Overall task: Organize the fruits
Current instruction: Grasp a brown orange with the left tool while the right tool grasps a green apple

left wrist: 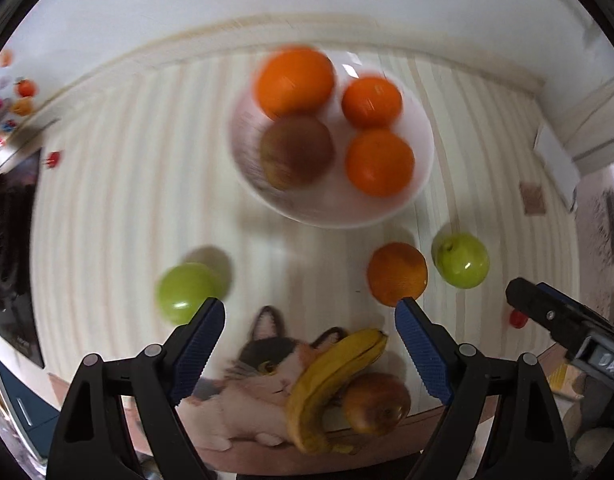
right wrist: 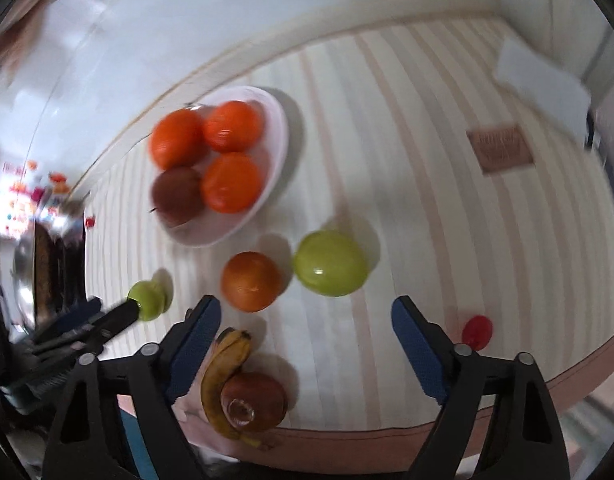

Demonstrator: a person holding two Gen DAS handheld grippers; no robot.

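— What's in front of you?

— A white bowl (left wrist: 421, 148) on the striped tablecloth (left wrist: 119, 184), holding three oranges (left wrist: 294, 82) and a brown apple (left wrist: 295, 153) (all blurred). Loose on the cloth: an orange (left wrist: 397, 273) between two green apples (left wrist: 462, 261), one to each side, and nearer me a banana (left wrist: 331, 384) touching a red apple (left wrist: 377, 403).

— And your jaws?

— My left gripper (left wrist: 310, 316) is spread wide, holding nothing. My right gripper (right wrist: 306, 316) too, above the cloth.
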